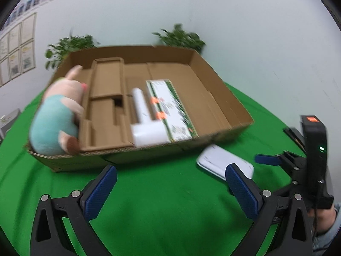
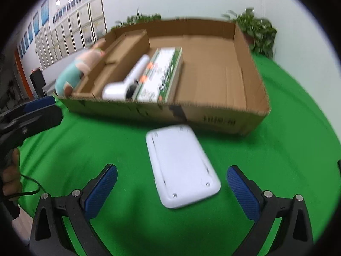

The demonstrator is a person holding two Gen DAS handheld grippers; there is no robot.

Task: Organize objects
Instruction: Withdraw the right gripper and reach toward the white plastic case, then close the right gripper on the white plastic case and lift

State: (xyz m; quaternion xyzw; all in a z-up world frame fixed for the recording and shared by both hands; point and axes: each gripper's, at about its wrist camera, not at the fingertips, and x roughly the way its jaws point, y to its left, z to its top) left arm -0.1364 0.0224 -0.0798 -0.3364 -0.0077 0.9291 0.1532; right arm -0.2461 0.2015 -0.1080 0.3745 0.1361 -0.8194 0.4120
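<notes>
A shallow cardboard box lies on the green cloth. In it are a plush pig at the left end, a white handheld device and a green-and-white carton. A flat white rounded device lies on the cloth in front of the box. My right gripper is open, its fingers on either side of the device's near end, not touching it. My left gripper is open and empty over bare cloth, left of the device.
The green cloth covers the table. Potted plants stand behind the box against a white wall. The right gripper also shows in the left wrist view; the left gripper's finger shows in the right wrist view.
</notes>
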